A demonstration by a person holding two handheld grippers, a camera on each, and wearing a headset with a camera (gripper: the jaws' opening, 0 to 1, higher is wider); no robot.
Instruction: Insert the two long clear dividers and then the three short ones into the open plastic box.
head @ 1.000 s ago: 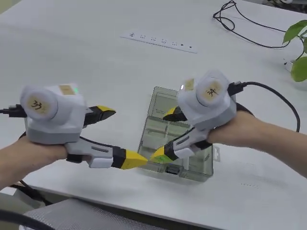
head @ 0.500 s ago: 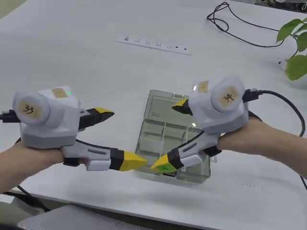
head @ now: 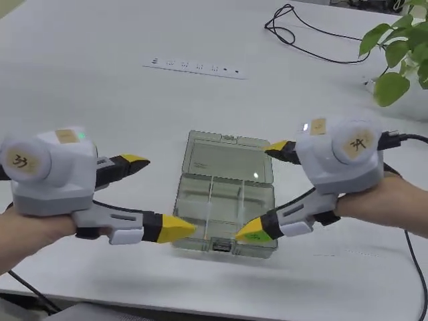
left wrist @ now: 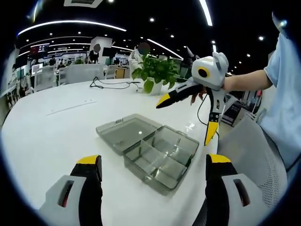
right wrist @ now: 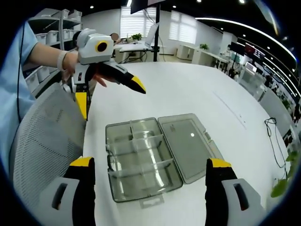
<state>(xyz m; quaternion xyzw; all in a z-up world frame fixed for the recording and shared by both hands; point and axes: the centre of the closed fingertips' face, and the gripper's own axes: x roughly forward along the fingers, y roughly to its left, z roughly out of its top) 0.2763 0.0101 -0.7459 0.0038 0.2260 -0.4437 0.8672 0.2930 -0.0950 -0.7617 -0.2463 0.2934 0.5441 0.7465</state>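
The open clear plastic box (head: 226, 235) lies on the white table, its lid (head: 231, 157) flat behind the tray. Clear dividers (head: 211, 198) stand inside the tray and split it into compartments; they also show in the right gripper view as dividers (right wrist: 134, 154). My left gripper (head: 156, 194) hovers open at the box's left side, its lower tip near the front left corner. Open as well, my right gripper (head: 262, 190) hangs at the box's right side. Neither holds anything. The left gripper view has the box (left wrist: 162, 181) ahead of the left gripper (left wrist: 153, 160) and the right gripper (left wrist: 186, 120) beyond.
A white power strip (head: 194, 67) lies farther back on the table, with a black cable (head: 314, 41) and a green plant (head: 394, 63) at the back right. The table's front edge runs just below the box. A mesh chair (right wrist: 44, 136) stands by the person.
The right gripper has moved off the box to its right side, and the left gripper has drawn slightly left. Both stay open. The head camera has shifted too.
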